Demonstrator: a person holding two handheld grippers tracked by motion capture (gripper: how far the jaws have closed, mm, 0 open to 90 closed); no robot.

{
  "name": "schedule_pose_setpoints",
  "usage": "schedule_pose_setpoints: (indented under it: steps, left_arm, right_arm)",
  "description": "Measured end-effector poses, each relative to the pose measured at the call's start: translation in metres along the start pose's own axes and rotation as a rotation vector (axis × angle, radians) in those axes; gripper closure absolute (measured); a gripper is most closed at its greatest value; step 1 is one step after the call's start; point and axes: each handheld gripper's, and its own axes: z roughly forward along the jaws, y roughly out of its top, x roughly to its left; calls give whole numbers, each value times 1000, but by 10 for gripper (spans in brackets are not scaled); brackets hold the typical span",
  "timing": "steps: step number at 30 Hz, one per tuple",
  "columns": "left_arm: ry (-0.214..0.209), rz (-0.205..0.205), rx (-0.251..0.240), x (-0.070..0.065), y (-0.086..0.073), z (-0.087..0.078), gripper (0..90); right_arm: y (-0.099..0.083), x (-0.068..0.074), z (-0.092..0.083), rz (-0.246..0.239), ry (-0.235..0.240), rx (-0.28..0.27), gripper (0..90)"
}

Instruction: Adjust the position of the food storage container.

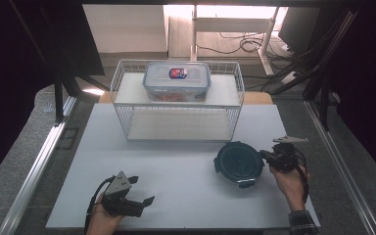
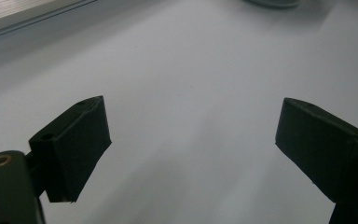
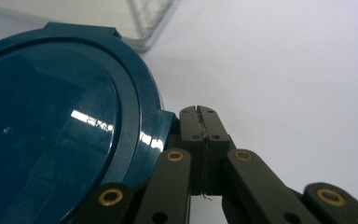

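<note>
The clenched right tool (image 3: 199, 112) presses against the dark-teal lidded round container (image 1: 238, 163), the left tool (image 1: 138, 192) rests released, and a clear box (image 1: 177, 81) with orange contents sits atop the wire rack (image 1: 127, 95).

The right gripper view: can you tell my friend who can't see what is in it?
A round, dark teal plastic lid lies on the white table, and the right gripper, its two black jaws shut flat together, is right at the lid's side tab. The corner of a white wire basket stands behind.

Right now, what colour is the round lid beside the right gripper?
Dark teal blue, glossy; the round lid shows best in the right gripper view.
</note>
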Motion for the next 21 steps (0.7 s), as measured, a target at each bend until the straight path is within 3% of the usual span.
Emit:
schedule_pose_setpoints:
  steps: [1, 9, 21]
  left_arm:
    - [-1, -2, 0, 0, 0, 0, 93]
    - [-5, -5, 3, 1, 0, 0, 93]
    - [-7, -11, 7, 2, 0, 0, 93]
  right_arm:
    - [0, 9, 1, -18, 18, 9, 897]
    - [-4, 34, -1, -71, 65, 31, 897]
    - [-6, 61, 2, -93, 171, 48, 897]
